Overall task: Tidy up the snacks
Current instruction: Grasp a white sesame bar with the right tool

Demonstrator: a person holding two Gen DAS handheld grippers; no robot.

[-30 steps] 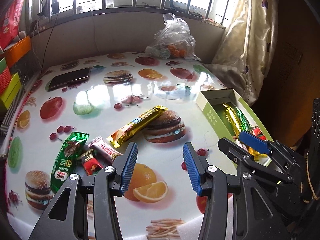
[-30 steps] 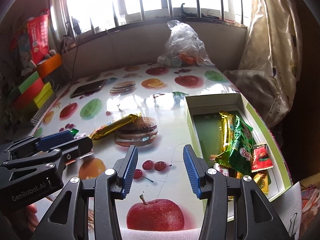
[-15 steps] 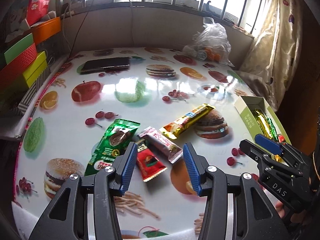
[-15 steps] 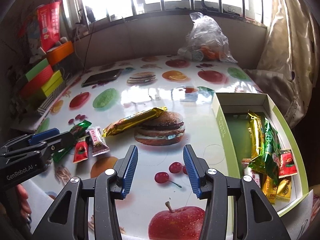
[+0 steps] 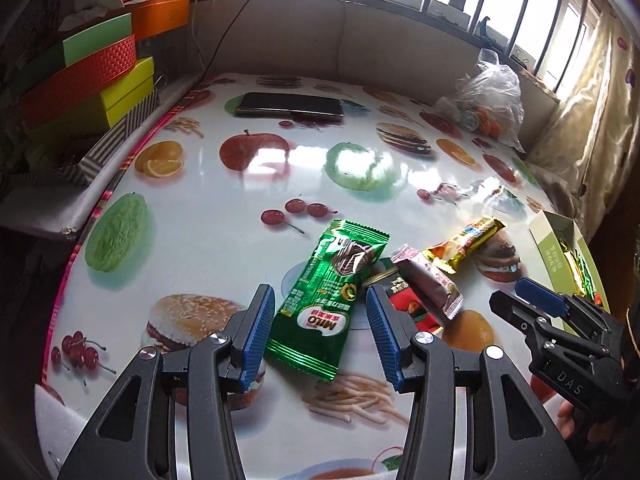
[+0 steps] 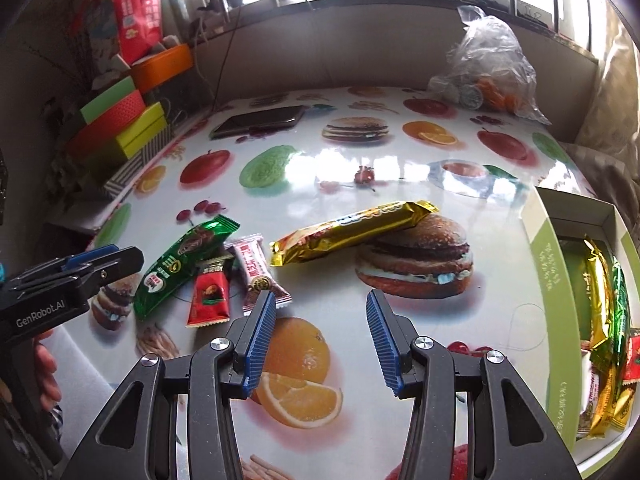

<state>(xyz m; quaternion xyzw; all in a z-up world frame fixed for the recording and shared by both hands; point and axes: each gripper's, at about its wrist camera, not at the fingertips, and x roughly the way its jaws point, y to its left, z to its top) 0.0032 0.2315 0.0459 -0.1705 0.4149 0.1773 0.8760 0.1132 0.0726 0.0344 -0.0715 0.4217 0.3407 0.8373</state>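
4 loose snacks on the table: green Milo packet (image 5: 330, 298), red sachet (image 6: 210, 294), pink-white bar (image 6: 258, 270), long gold bar (image 6: 352, 230), clustered near the left front; red sachet is partly under the Milo packet and the pink-white bar. Left gripper (image 5: 320, 334) is spread wide and empty, jaws straddling the lower end of the Milo packet, no squeeze, contact with the wrapper unclear. Right gripper (image 6: 320, 338) is also wide and empty, hanging over bare tabletop between the cluster and the green box (image 6: 548, 264) at the right edge. Box already holds several packets: gold, green, red, so I'd judge the job over half done, 4 items left, Milo likely next. Surface is a glossy oilcloth (image 5: 280, 184) printed with fruit and burgers, strong window glare. A phone (image 5: 290, 104) and a plastic bag (image 6: 490, 72) sit at the far side; coloured boxes (image 5: 92, 76) stack left, curtain right.
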